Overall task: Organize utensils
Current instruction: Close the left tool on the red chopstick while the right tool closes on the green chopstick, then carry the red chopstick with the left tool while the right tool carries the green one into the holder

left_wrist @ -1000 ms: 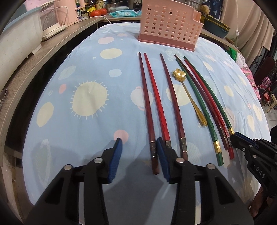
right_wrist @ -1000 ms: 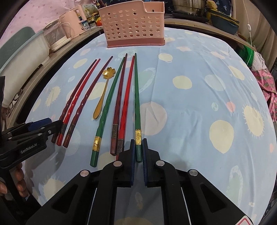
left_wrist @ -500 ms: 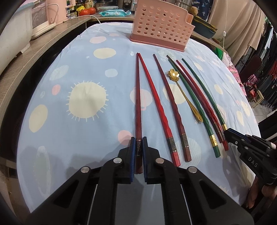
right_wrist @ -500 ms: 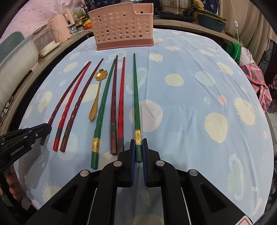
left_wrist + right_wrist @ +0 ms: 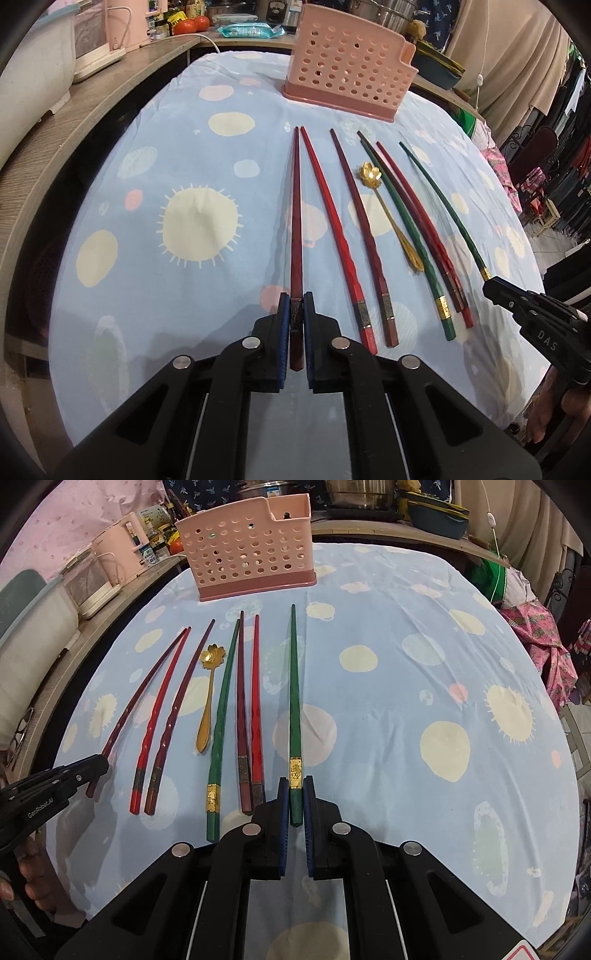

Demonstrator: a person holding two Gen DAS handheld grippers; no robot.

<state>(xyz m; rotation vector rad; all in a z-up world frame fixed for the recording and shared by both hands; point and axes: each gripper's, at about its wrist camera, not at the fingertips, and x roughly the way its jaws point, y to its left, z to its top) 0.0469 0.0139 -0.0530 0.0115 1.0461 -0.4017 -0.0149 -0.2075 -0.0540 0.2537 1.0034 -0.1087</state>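
My left gripper point(image 5: 295, 306) is shut on the thick end of a dark red chopstick point(image 5: 295, 221), whose tip points at the pink perforated utensil holder point(image 5: 351, 70). My right gripper point(image 5: 294, 794) is shut on a green chopstick point(image 5: 294, 701) just below its gold band. That chopstick stands apart from the row. Between the two held sticks lie a red chopstick point(image 5: 332, 229), another dark red one point(image 5: 364, 240), a gold flower spoon point(image 5: 391, 214), a second green chopstick point(image 5: 406, 236) and a red pair point(image 5: 424, 236). Each view catches the other gripper at its side edge.
The blue sun-print tablecloth point(image 5: 147, 221) covers a round table. A wooden counter point(image 5: 55, 140) with pink and white appliances point(image 5: 96, 33) runs along the left. Pots and bowls stand behind the holder. Clothes hang beyond the table's right edge.
My left gripper moved right over the leftmost dark red chopstick, shut on it and raised its end. The right gripper's green chopstick has swung away from the row.
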